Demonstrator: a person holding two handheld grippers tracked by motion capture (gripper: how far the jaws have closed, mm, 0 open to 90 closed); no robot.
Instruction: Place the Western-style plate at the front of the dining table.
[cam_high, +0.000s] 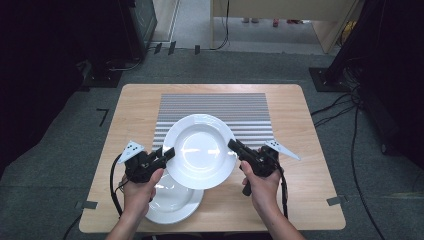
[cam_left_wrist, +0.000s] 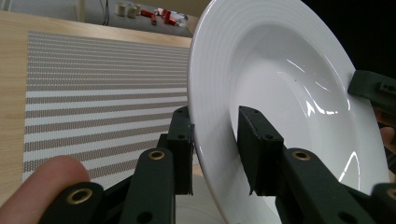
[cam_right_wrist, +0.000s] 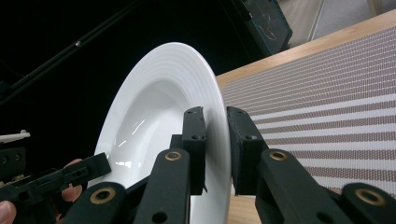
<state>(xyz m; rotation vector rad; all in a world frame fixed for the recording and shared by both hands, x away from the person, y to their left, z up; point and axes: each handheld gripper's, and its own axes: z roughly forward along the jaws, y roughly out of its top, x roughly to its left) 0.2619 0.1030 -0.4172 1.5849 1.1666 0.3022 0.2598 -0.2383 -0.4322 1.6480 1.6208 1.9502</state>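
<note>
grip: my left claw (cam_high: 168, 152) and right claw (cam_high: 234, 145) each clamped on opposite rims of the upper plate (cam_high: 201, 150) | place: plate between them, above the second plate (cam_high: 172, 200) | risk: glazed rim slipping, dropping onto that plate

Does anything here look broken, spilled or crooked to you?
Nothing stands out. The round white deep plate is held by its rim between both tongs, unchipped; a second white plate sits whole on the wooden table.
</note>
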